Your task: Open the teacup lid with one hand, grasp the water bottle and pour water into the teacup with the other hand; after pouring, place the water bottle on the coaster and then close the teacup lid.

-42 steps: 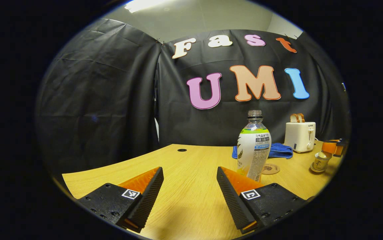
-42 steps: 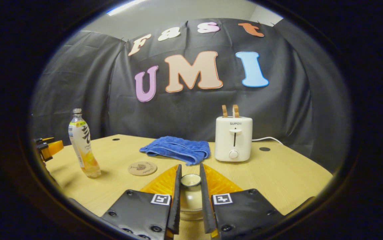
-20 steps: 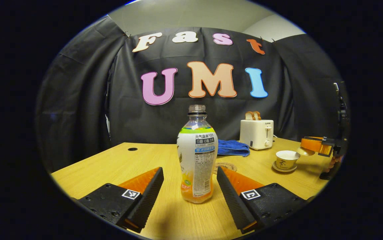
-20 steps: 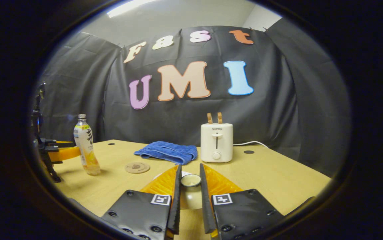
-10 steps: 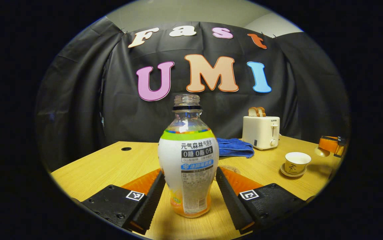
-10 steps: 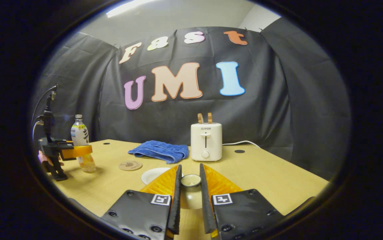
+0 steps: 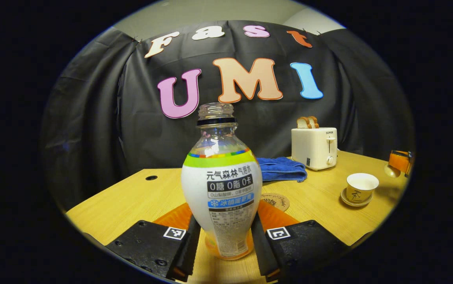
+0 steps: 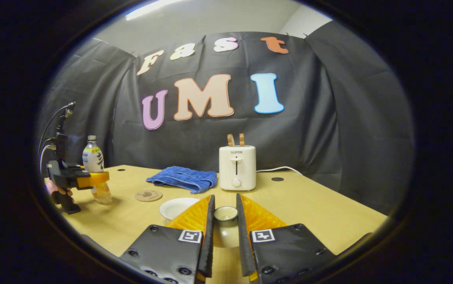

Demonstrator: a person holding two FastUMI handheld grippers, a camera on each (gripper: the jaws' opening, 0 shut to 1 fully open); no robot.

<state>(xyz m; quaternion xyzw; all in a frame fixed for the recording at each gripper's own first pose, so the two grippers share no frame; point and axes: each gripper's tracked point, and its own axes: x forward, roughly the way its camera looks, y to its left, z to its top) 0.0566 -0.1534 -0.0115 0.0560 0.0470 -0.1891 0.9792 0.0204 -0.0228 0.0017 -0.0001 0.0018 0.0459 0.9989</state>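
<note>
The left gripper (image 7: 222, 246) pinches the upright, uncapped water bottle (image 7: 221, 185) low on its body, the open teacup (image 7: 362, 188) off to its right, while the right gripper (image 8: 224, 230) clamps the lid (image 8: 225, 215).

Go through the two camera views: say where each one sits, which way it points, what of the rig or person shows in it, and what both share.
Left gripper view: rides on the left gripper, low over the table, facing the water bottle between its fingers; the teacup sits farther right.
Right gripper view: rides on the right gripper, facing the booth wall, the teacup lid between its fingers; the left gripper and a hand show at far left.
Shared: water bottle, coaster, blue towel, toaster, table.
</note>
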